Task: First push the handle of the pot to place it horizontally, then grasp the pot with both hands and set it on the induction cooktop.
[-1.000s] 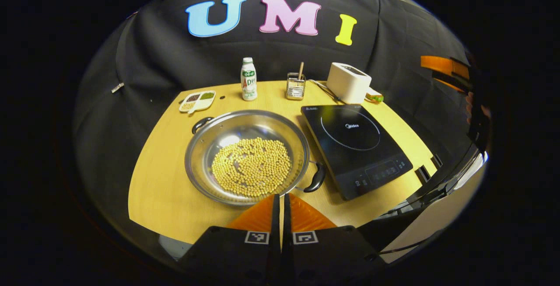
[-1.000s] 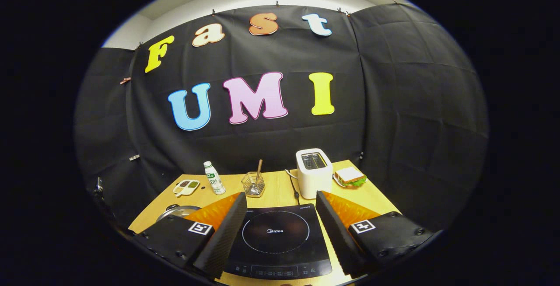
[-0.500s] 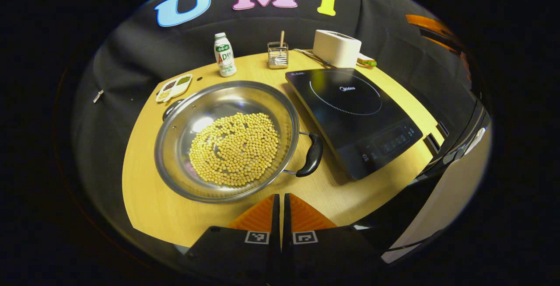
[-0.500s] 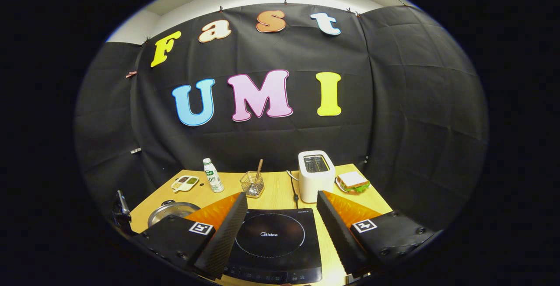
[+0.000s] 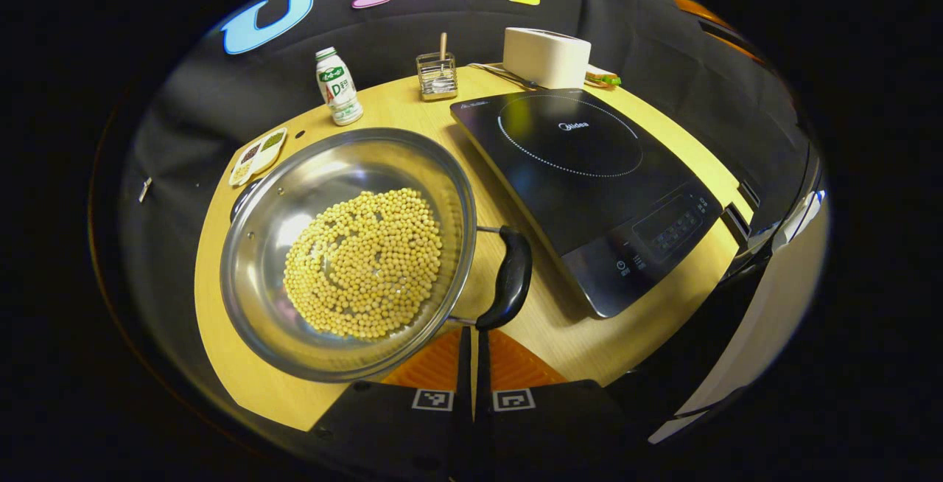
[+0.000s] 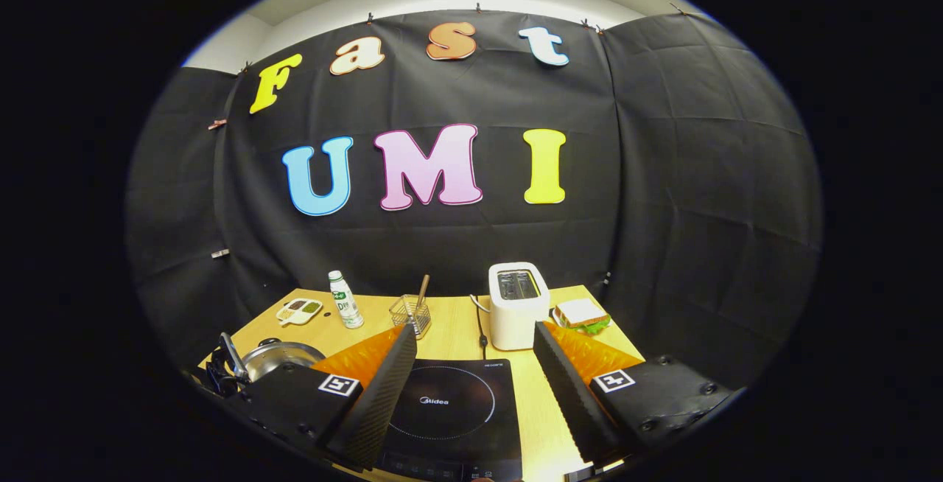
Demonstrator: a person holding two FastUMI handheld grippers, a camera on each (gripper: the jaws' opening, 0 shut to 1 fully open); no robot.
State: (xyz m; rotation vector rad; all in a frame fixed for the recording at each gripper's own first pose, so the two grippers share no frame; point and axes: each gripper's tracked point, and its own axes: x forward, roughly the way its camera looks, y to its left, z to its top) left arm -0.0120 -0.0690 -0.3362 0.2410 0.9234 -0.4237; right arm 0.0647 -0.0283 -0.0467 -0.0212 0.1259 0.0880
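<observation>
Pot (image 5: 346, 253) of beans, black handle (image 5: 508, 277) pointing toward cooktop (image 5: 589, 172)

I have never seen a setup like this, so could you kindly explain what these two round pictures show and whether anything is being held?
A person holds a two-finger gripper in each hand, and a fisheye camera rides on each.

In the left gripper view, the left gripper has its fingers closed together, holding nothing, just short of the pot's black handle. The steel pot, with beans inside, sits on the wooden table beside the induction cooktop.

In the right gripper view, the right gripper is open and empty above the cooktop. Behind it stand a bottle, a toaster and a sandwich.
</observation>
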